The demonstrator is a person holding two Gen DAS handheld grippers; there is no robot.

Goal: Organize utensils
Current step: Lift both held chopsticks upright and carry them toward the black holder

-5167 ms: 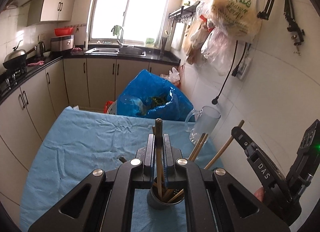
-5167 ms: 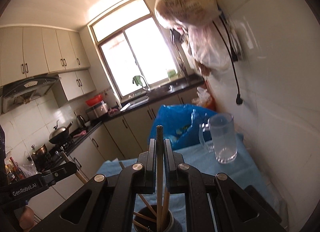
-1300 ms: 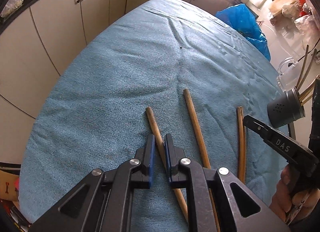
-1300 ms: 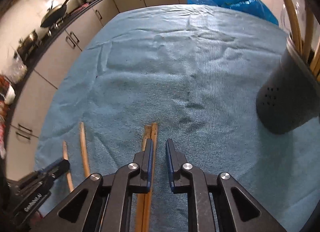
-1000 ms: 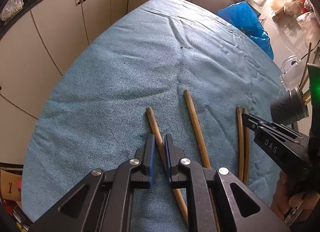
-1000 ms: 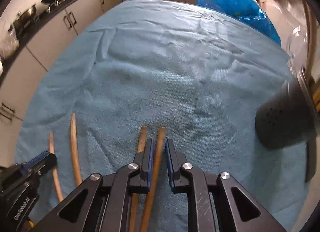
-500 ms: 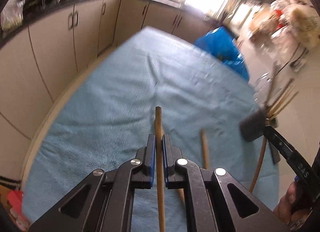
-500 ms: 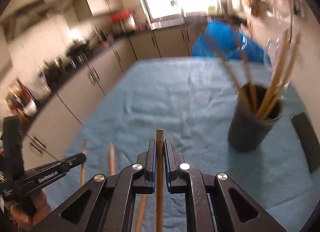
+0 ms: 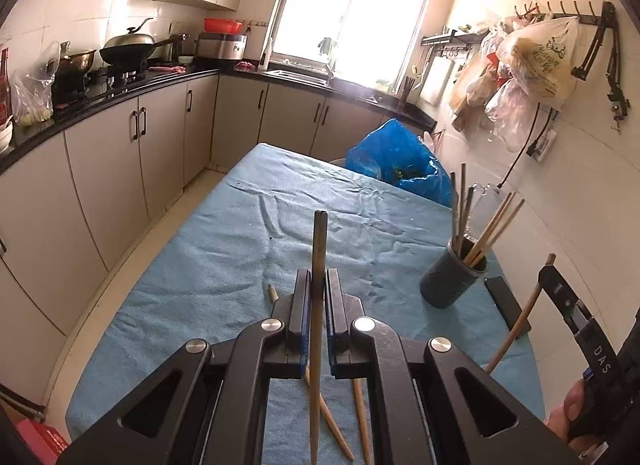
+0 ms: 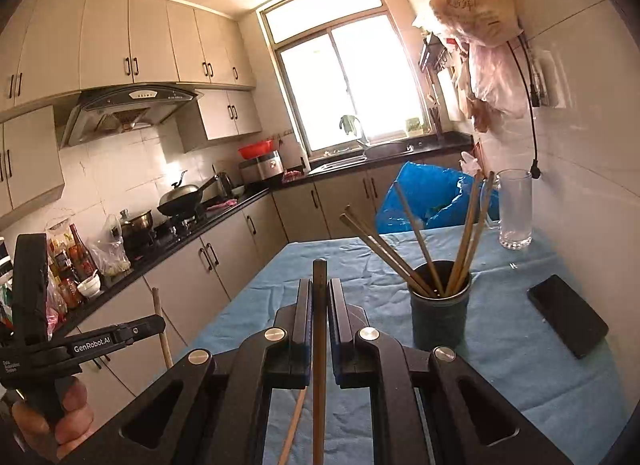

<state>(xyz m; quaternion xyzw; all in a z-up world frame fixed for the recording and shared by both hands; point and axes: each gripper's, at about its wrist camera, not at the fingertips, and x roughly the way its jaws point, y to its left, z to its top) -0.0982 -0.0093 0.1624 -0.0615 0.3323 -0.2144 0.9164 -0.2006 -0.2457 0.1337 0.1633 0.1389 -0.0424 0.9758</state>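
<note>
My left gripper (image 9: 318, 285) is shut on a brown chopstick (image 9: 319, 249) that sticks up between its pads, lifted above the blue cloth (image 9: 224, 265). My right gripper (image 10: 320, 297) is shut on another chopstick (image 10: 320, 277), also raised. The dark grey utensil cup (image 9: 452, 281) (image 10: 438, 317) holds several chopsticks and stands ahead and to the right of both grippers. Two loose chopsticks (image 9: 360, 413) lie on the cloth beneath the left gripper. In the left wrist view the right gripper (image 9: 548, 269) shows at the right edge with its chopstick (image 9: 516, 325). The left gripper (image 10: 158, 321) appears at lower left of the right wrist view.
A black phone (image 10: 568, 315) lies on the cloth right of the cup. A clear glass mug (image 10: 516, 209) and a blue plastic bag (image 10: 424, 197) are at the table's far end. Cabinets (image 9: 120, 161) run along the left, a tiled wall (image 9: 580, 201) on the right.
Both grippers closed on a chopstick each, lifted them off the cloth and tilted upward. The view swung from the table surface toward the cup and window.
</note>
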